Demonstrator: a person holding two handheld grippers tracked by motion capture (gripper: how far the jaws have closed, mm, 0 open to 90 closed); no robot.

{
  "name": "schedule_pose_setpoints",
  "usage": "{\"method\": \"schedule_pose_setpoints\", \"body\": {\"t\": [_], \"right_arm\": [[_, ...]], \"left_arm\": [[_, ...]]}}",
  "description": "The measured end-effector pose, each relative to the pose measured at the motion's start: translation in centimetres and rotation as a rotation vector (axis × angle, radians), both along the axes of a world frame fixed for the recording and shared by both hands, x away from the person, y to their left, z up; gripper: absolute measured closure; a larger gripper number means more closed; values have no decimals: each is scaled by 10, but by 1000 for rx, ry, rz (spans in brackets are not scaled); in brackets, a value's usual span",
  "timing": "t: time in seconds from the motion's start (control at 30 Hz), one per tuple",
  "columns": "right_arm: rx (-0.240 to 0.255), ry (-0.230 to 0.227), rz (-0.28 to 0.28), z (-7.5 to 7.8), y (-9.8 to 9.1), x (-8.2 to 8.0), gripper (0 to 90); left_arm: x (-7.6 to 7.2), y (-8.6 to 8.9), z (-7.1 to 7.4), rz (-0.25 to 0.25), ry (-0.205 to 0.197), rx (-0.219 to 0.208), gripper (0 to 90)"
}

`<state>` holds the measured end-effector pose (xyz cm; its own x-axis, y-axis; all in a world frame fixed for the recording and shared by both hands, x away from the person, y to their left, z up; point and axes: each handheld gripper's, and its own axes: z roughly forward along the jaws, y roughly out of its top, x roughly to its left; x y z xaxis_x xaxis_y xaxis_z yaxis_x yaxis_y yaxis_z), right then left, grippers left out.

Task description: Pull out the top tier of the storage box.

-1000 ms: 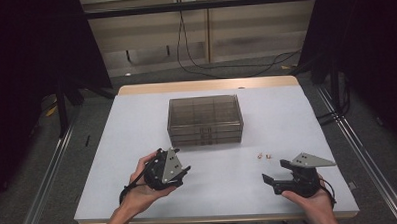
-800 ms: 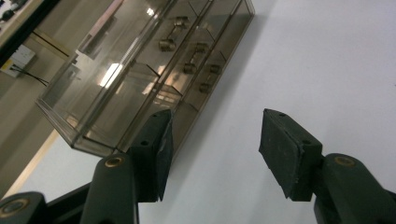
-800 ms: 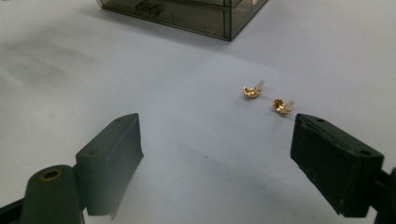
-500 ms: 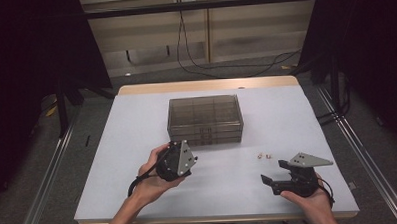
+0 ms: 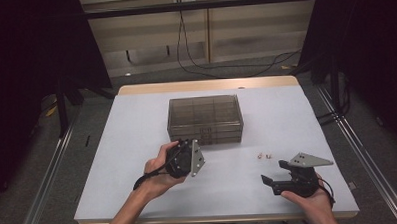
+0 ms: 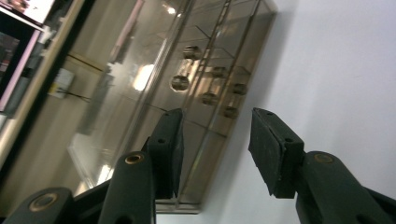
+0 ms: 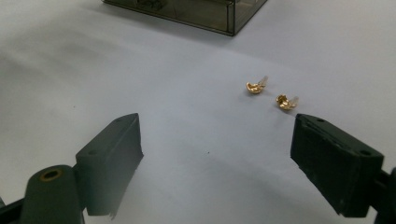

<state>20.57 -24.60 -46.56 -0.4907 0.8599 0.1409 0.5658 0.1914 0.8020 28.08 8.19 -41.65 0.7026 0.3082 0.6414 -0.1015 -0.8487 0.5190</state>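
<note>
At the near edge of the white table, a person holds a black gripper in each hand. The right gripper lies low by the table's near right corner with its jaws spread wide and nothing between them; in the right gripper view its pads frame bare tabletop. Just beyond it, two small gold earrings lie side by side on the table, close together but apart, with one slightly nearer the box than the other. They rest near the right pad's tip, untouched.

To the left, the left gripper is turned on its side in the person's hand and points at the front of the box, its grey three-cornered plate facing right. Its jaws have just been closing and now stand partly open, holding nothing; the left gripper view shows the two pads with a gap between them, aimed at the box's lower front edge.

Farther back, at the table's middle, sits the smoky clear plastic drawer box, well apart from the earrings. Through its front, small round drawer knobs show. Beyond the table, black cables trail over the floor before a pale wall.
</note>
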Motion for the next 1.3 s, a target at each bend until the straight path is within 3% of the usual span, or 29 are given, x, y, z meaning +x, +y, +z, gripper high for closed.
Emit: {"method": "schedule_pose_setpoints", "body": {"t": [0.17,0.3,0.47,0.6,0.63,0.73,0.77,0.83,0.97,1.07,1.1,1.3], "right_arm": [[-1,3,6,0,1,0,158],[2,2,6,1,0,-1,158],[1,5,3,1,0,-1,157],[1,4,7,0,0,-1,157],[-2,3,10,1,0,-1,157],[-3,3,9,1,0,-1,157],[1,4,8,1,0,-1,157],[0,5,11,1,0,-1,157],[0,4,9,1,0,-2,157],[0,6,11,1,0,-2,157],[1,6,12,1,0,-2,157],[-5,10,19,0,0,-1,155]], "left_arm": [[2,-8,-4,7,-61,54,592],[7,-15,-6,10,-123,147,625],[10,-21,-7,23,-179,202,671],[13,-24,-12,31,-180,198,709],[14,-27,-12,18,-199,229,710],[14,-30,-13,25,-217,257,714],[14,-31,-14,26,-242,254,718],[15,-34,-17,27,-246,246,729],[19,-38,-21,37,-272,295,747],[19,-40,-23,39,-284,302,755],[19,-41,-24,51,-311,316,755],[22,-46,-24,45,-332,340,755]]}}
